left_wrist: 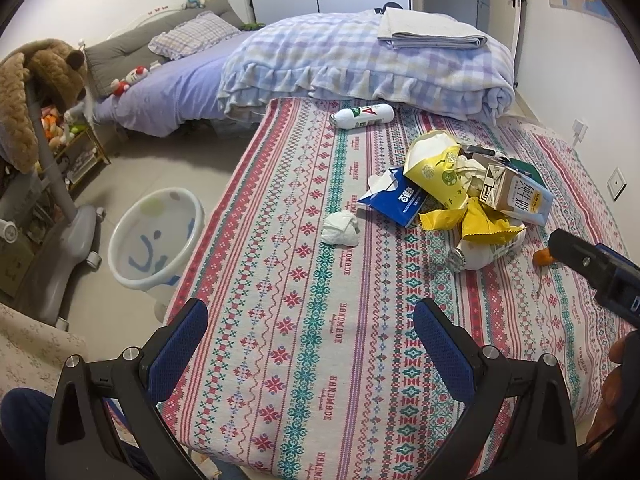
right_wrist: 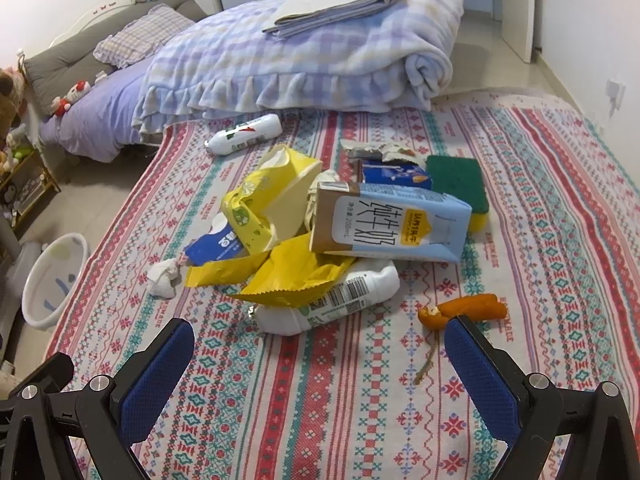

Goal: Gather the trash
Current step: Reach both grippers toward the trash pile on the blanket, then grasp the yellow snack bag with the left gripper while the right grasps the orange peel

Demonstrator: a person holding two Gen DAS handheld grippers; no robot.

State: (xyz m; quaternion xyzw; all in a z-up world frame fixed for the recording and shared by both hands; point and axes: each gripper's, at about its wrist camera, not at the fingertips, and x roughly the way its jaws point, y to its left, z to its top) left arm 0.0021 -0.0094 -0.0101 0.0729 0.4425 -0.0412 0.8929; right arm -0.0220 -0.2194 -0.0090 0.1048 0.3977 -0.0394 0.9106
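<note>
A pile of trash lies on the patterned cloth [right_wrist: 320, 380]: a milk carton [right_wrist: 390, 224], yellow wrappers [right_wrist: 288, 276], a yellow paper bag [right_wrist: 268, 200], a blue tissue pack [right_wrist: 216, 246], a white bottle [right_wrist: 336, 300] and a green sponge [right_wrist: 458, 180]. A crumpled tissue [right_wrist: 162, 278] lies to the left, an orange peel [right_wrist: 464, 308] to the right, another white bottle [right_wrist: 244, 134] farther back. My right gripper [right_wrist: 318, 340] is open and empty, just short of the pile. My left gripper [left_wrist: 310, 320] is open and empty, nearer the cloth's left edge. The white trash bin [left_wrist: 154, 238] stands on the floor at left.
A folded plaid blanket [left_wrist: 360, 68] with a towel lies behind the cloth. A bed with pillow [left_wrist: 192, 36] and toys is at the back left. A grey chair base [left_wrist: 76, 236] and a shelf of toys stand left of the bin.
</note>
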